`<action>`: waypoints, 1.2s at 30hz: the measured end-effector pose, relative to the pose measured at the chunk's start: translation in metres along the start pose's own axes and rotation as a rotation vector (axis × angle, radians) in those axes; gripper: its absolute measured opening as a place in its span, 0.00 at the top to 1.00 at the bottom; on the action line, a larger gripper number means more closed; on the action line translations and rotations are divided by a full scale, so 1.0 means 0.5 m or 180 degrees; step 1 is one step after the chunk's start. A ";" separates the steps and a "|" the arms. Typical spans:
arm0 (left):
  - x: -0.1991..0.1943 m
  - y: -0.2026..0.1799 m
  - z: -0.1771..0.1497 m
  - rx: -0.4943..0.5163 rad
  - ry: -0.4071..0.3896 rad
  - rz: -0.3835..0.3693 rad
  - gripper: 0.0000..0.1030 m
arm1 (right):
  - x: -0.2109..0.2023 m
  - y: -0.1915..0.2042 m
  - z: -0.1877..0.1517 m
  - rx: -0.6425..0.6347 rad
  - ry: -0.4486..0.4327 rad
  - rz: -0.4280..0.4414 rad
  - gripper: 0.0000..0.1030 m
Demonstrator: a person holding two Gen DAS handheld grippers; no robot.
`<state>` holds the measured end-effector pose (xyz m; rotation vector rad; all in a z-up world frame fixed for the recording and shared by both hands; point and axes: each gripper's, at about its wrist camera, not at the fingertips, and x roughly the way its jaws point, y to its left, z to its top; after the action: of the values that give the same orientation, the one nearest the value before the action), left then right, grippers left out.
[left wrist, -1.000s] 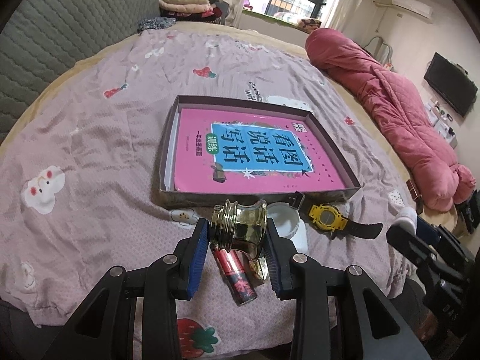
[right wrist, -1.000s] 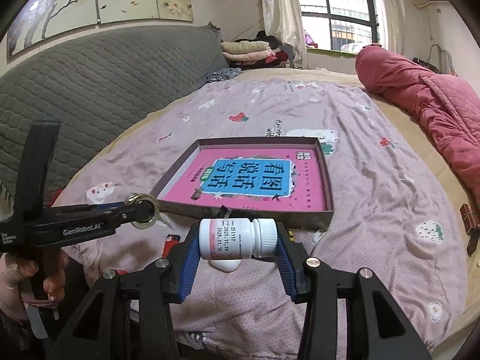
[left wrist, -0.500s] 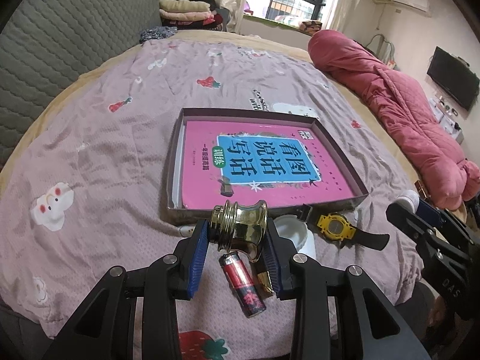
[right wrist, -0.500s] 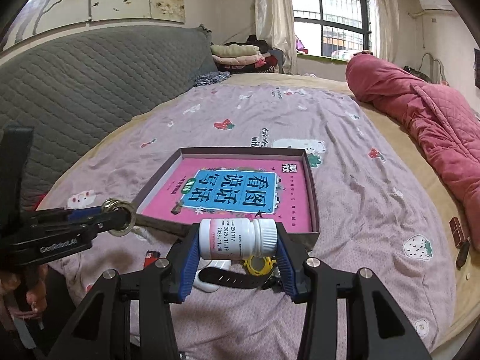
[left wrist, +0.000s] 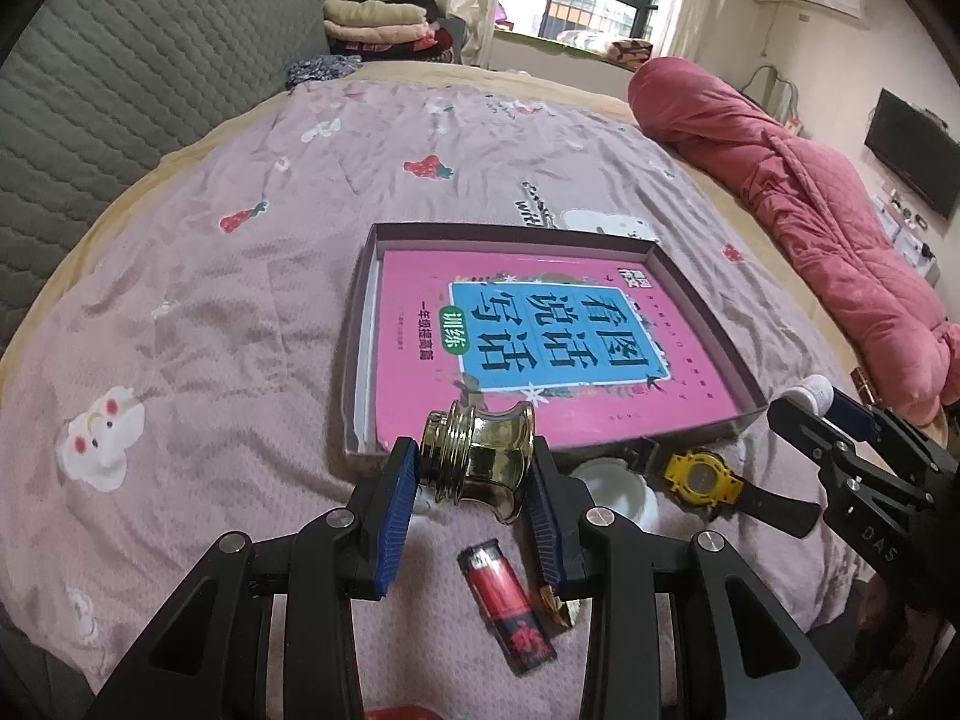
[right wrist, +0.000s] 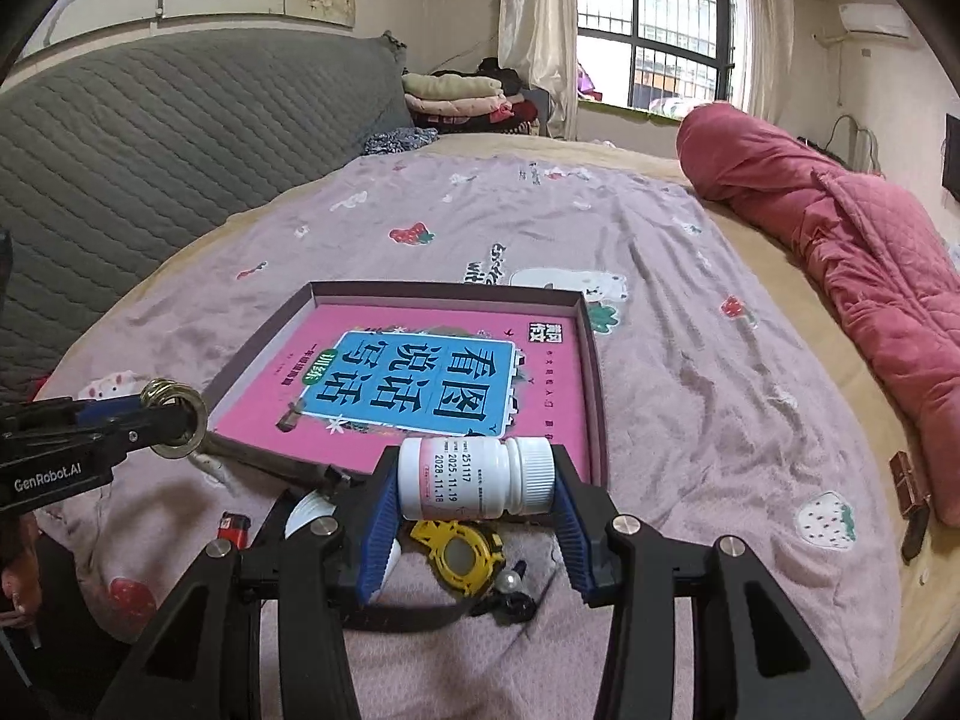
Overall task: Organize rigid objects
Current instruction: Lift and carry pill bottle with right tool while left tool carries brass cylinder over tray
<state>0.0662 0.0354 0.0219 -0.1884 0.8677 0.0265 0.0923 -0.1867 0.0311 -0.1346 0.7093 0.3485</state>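
Note:
My left gripper (left wrist: 474, 474) is shut on a shiny gold bottle cap (left wrist: 480, 456), held above the bed just before the near edge of a shallow box (left wrist: 360, 324). A pink and blue book (left wrist: 540, 330) lies in the box. My right gripper (right wrist: 477, 486) is shut on a white pill bottle (right wrist: 477, 477) lying sideways, held above the box's near right corner (right wrist: 594, 420). On the sheet below lie a red lighter (left wrist: 507, 606), a white round dish (left wrist: 615, 486) and a yellow watch (left wrist: 699, 474), which also shows in the right wrist view (right wrist: 459, 555).
The bed has a mauve printed sheet (left wrist: 210, 300). A rolled pink quilt (left wrist: 840, 228) lies along its right side. A grey padded headboard (left wrist: 120, 60) is at the left. Folded clothes (right wrist: 462, 96) are stacked at the far end. A small dark object (right wrist: 909, 486) lies by the quilt.
Both grippers have risen and moved forward toward the box, each holding its object. The lighter, dish and watch now show lower and farther below.

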 end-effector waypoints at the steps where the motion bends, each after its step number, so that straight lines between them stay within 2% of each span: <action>1: 0.006 0.001 0.003 -0.0008 0.0010 0.0004 0.65 | 0.011 -0.003 0.002 0.0045 0.0019 0.0027 0.55; 15: 0.076 0.007 0.044 -0.0006 0.0099 0.0108 0.65 | 0.090 -0.014 0.012 0.0110 0.0207 -0.0156 0.55; 23: 0.121 0.006 0.057 0.0007 0.0236 0.0108 0.65 | 0.113 -0.030 0.017 0.0157 0.0274 -0.0173 0.55; 36: 0.153 0.024 0.061 -0.0043 0.0355 0.0160 0.65 | 0.145 -0.024 0.022 0.0100 0.0458 -0.0173 0.55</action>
<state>0.1377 0.0485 -0.0188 -0.1818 0.9837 0.0693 0.1544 -0.1757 -0.0082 -0.1500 0.8515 0.2773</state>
